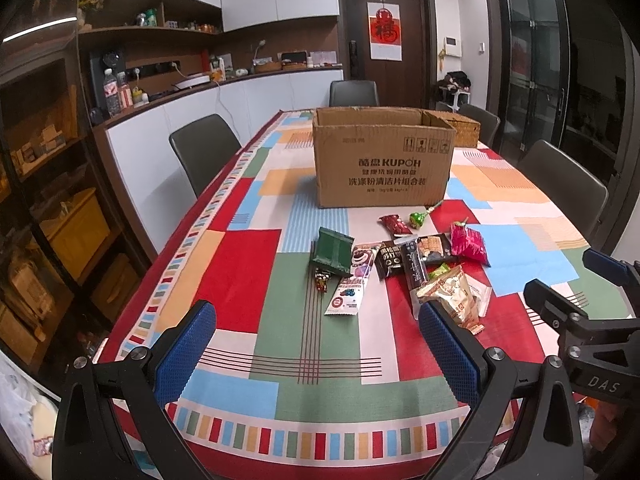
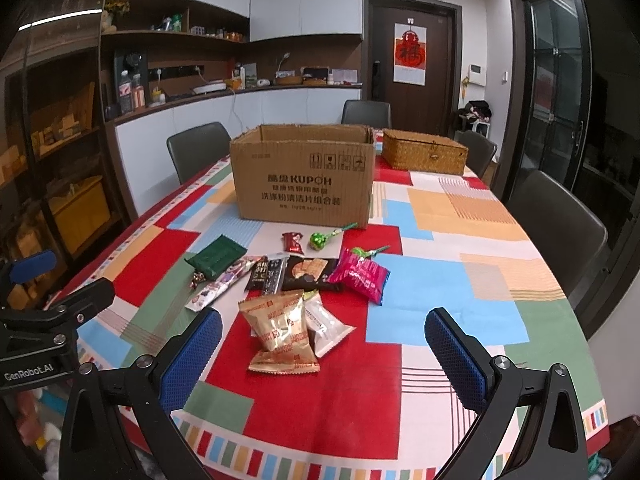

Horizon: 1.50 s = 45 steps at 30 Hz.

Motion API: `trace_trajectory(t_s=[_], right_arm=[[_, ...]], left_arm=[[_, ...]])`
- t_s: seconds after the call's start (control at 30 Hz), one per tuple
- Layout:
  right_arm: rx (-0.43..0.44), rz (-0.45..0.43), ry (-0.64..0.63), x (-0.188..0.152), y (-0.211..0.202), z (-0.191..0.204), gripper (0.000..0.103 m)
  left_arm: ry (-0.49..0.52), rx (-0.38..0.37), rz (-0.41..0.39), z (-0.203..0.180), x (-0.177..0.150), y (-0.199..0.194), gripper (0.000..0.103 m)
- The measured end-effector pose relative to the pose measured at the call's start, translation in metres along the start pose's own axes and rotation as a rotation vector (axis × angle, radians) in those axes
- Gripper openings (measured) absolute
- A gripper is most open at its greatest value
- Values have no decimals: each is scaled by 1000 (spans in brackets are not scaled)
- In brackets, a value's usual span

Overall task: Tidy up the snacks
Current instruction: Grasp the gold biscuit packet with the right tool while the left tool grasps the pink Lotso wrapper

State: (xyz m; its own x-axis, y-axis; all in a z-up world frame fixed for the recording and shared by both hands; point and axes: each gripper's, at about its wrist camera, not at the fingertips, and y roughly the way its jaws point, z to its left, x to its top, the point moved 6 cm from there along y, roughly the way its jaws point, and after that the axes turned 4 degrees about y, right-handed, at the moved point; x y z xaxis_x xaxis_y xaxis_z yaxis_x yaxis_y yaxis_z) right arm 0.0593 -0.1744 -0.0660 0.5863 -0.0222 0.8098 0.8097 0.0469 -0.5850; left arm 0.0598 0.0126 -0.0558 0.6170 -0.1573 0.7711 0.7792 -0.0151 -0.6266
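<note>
- Open brown cardboard box (image 2: 306, 184) printed "KUPOH" stands mid-table on patchwork tablecloth (image 2: 440, 280).
- Snack packets lie just before it: gold crinkly bag (image 2: 278, 326), pink foil bag (image 2: 360, 274), green pouch (image 1: 332, 250).
- Left gripper (image 1: 316, 344) and right gripper (image 2: 324, 344), both blue-padded, spread wide, empty, touching nothing.
- "GenRobot.AI" on left tool body.
</note>
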Motion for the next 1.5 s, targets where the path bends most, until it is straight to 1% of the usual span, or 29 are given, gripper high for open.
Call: trace_trajectory(t_s=[0.1, 0.2, 0.37, 0.47, 0.5, 0.63, 0.77, 0.8, 0.9, 1.0, 1.13, 1.23, 1.3, 1.43, 1.5], right_arm=[[2, 32, -14, -1, 10, 3, 102], [6, 70, -33, -3, 22, 7, 101], [33, 141, -60, -7, 45, 14, 94], [54, 194, -66, -10, 62, 18, 87], [58, 204, -67, -11, 65, 19, 87], [79, 254, -70, -15, 80, 20, 81], [98, 301, -69, -20, 94, 22, 73], [102, 311, -70, -21, 97, 22, 73], [109, 330, -77, -23, 102, 23, 69], [118, 345, -89, -25, 106, 26, 67], [129, 359, -105, -27, 110, 29, 65], [132, 365, -118, -28, 112, 32, 61], [135, 369, -132, -28, 114, 35, 59], [138, 382, -153, -30, 117, 39, 51], [138, 386, -157, -30, 119, 40, 50]], left_arm=[[-4, 3, 23, 4, 0, 11, 103], [3, -20, 49, 4, 0, 24, 103], [34, -66, 59, 0, 2, 42, 103], [49, -88, 77, -2, 3, 53, 97], [53, -96, 83, -3, 4, 57, 95], [71, -143, 103, -10, 6, 72, 90], [80, -188, 129, -17, 5, 84, 83], [81, -198, 136, -18, 4, 86, 81], [81, -222, 144, -21, 3, 90, 77], [84, -249, 154, -25, 2, 94, 76], [86, -253, 170, -26, 1, 101, 73], [94, -244, 175, -24, 1, 108, 71], [97, -242, 180, -23, 1, 113, 67], [112, -247, 185, -24, 2, 121, 63], [121, -256, 188, -26, 2, 125, 61]])
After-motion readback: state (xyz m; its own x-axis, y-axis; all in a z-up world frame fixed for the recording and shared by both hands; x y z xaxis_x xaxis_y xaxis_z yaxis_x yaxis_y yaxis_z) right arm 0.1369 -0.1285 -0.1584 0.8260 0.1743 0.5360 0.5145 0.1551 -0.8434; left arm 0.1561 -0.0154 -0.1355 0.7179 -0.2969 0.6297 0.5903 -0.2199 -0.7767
